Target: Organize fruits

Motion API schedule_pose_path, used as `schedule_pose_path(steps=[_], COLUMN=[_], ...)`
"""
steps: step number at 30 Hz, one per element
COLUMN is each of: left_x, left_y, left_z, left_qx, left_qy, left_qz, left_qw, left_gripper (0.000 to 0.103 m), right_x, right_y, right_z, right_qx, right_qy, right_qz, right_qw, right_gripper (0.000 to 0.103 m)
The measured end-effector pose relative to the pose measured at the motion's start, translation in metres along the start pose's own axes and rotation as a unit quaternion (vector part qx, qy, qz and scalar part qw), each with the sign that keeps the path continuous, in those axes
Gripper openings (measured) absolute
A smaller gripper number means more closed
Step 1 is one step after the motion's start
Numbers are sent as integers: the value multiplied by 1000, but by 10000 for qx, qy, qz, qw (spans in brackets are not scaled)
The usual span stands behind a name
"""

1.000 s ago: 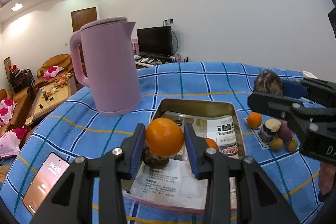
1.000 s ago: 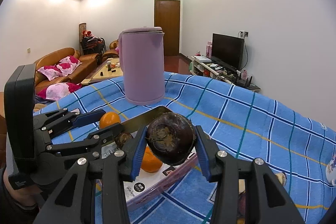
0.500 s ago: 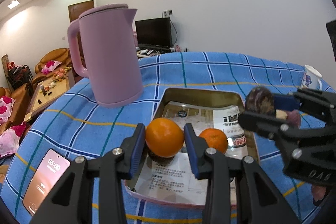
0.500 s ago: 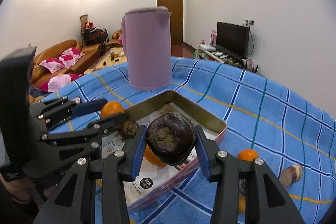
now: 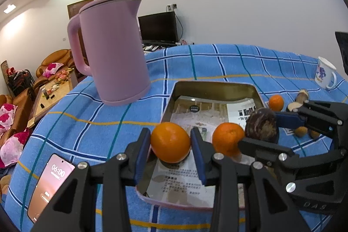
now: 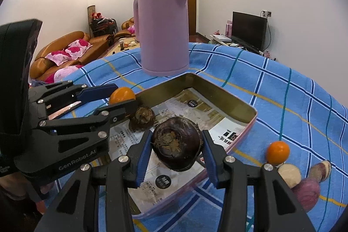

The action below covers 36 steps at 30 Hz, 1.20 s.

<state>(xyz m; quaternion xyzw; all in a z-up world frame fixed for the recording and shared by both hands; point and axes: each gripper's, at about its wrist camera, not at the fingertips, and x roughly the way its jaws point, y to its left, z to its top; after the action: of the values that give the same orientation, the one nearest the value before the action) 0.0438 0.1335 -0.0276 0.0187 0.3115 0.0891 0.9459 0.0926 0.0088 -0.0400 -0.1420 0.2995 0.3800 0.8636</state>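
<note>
We have brought both grippers lower and closer over the metal tray (image 5: 214, 88) since a second ago. Our left gripper (image 5: 170, 144) pinches an orange (image 5: 170, 141) above the tray's near left corner; our right gripper (image 6: 176, 150) clamps a dark purple fruit (image 6: 176, 146) over the tray's near right side. A second orange (image 5: 228, 140) lies inside the tray, between the two grippers. The pink kettle (image 5: 113, 49) stands far left.

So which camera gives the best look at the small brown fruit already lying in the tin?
The right wrist view: the brown fruit lies fully exposed on the tin's paper lining, just past the left tool. In the left wrist view, it is hidden behind the held orange.
</note>
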Motion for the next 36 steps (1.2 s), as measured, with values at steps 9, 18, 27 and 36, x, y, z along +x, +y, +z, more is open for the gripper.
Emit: schedule_pose_path(steps=[9, 18, 27, 36], left_x=[7, 8, 4, -2], left_y=[-1, -2, -1, 3], left_z=[-6, -7, -9, -8], left_qx=[86, 135, 76, -47], left_qy=[123, 119, 119, 19], left_qz=[-11, 43, 75, 132], left_qw=[9999, 9998, 9999, 9999], left_gripper=[40, 41, 42, 58], right_x=[9, 12, 9, 1], right_y=[10, 10, 13, 11], right_z=[-4, -7, -8, -8], right_qx=[-95, -104, -112, -87], right_qy=[148, 194, 115, -48], right_qz=[34, 27, -68, -154], right_qw=[9998, 9998, 9998, 9998], right_gripper=[47, 47, 49, 50])
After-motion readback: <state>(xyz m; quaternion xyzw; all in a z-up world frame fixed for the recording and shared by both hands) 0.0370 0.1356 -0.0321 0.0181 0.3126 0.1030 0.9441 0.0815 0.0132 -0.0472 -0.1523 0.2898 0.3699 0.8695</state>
